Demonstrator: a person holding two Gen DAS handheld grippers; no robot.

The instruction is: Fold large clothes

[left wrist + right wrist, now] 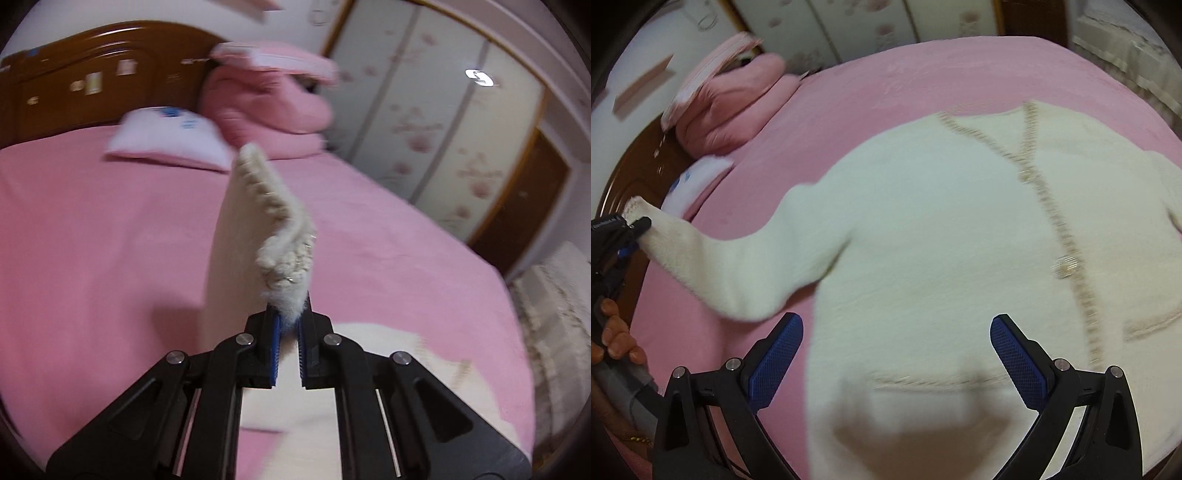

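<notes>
Closed tight, the jaws of the left gripper (pixel 289 314) are clamped on the cuff (pixel 284 236) of a cream cardigan (pixel 953 236), while the jaws of the right gripper (pixel 897 354) are spread wide with nothing between the blue pads (pixel 775 363).

The cardigan is laid front up on a pink bedsheet (pixel 886 74), its body flat and broad. One sleeve (pixel 731 266) is drawn out sideways and raised off the sheet by the clamped cuff. The knit is seen as soft and fuzzy, with loose fibres showing at the pinched edge. A beige braided trim is run along the V-neck and down the front opening, and the same knobbly trim edges the cuff. A round pale button (pixel 1065 266) is set on the front band, and trimmed pocket edges are seen lower down.

The right gripper is held above the lower part of the cardigan. A hand (pixel 617 336) is seen on the handle of the left gripper.

Beyond, a folded pink quilt (pixel 266 107) and a white pillow (pixel 166 138) are stacked against a curved, polished wooden headboard (pixel 92 70).
</notes>
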